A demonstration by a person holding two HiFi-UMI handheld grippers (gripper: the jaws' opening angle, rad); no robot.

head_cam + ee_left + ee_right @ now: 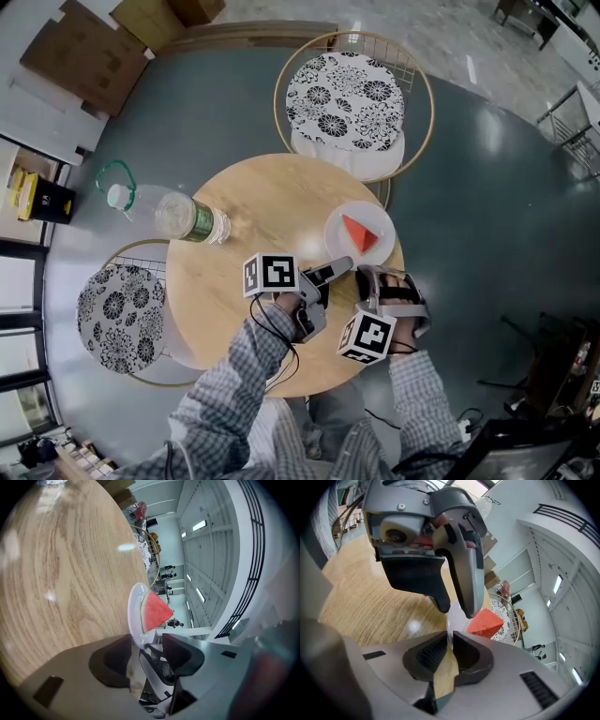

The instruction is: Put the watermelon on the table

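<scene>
A red watermelon wedge lies on a white plate at the right side of the round wooden table. My left gripper points at the plate's near rim, open; in the left gripper view the plate and the wedge sit just ahead, and the rim reaches in between the spread jaws of the left gripper without the pads pressing on it. My right gripper is beside it. In the right gripper view the right gripper pinches the plate's edge, with the wedge beyond.
A large clear water bottle with a green label lies over the table's left edge. Two wire chairs with patterned cushions stand at the far side and at the left. Cardboard boxes lie on the floor at the upper left.
</scene>
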